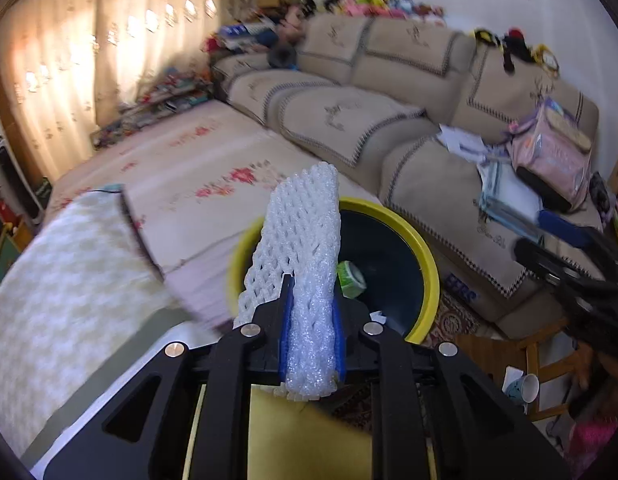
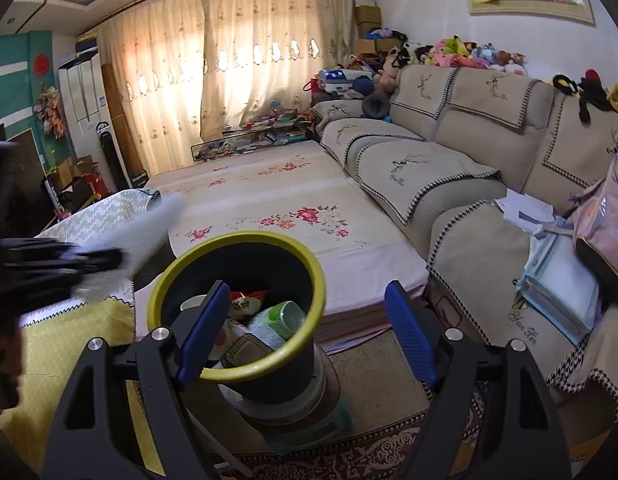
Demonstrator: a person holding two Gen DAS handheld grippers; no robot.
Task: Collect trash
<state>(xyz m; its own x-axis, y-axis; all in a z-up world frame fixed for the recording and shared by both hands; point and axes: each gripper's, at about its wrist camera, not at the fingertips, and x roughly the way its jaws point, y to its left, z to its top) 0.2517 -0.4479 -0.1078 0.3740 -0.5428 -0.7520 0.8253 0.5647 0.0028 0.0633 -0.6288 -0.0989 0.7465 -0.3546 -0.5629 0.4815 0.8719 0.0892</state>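
Pinching a white foam fruit net [image 1: 305, 264] between the blue pads of the left gripper [image 1: 311, 320], jaws pressed nearly together on its squashed lower end, upper part standing free above the fingertips; right gripper [image 2: 305, 336] spread wide, nothing between its pads, hanging just in front of the bin

Carrying step, by the look of it: net caught and brought to the yellow-rimmed black bin [image 2: 237, 312], not yet dropped. From the left wrist view, net tip crossing the near rim, bin mouth directly behind; from the right wrist view, same net a blurred white streak at the bin's left, short of the opening

Next move, as a judgement: shifting the left gripper on over the mouth, then easing the jaws apart so the net falls clear of the rim. Light, springy stuff, likely to cling to a pad or catch on the edge

Net itself: open lattice weave, soft, tube-shaped, crumpled where gripped. Bin already holding a green roll [image 2: 287, 318], a cup and wrappers, standing on a stool beside the flowered mattress [image 2: 277, 204]
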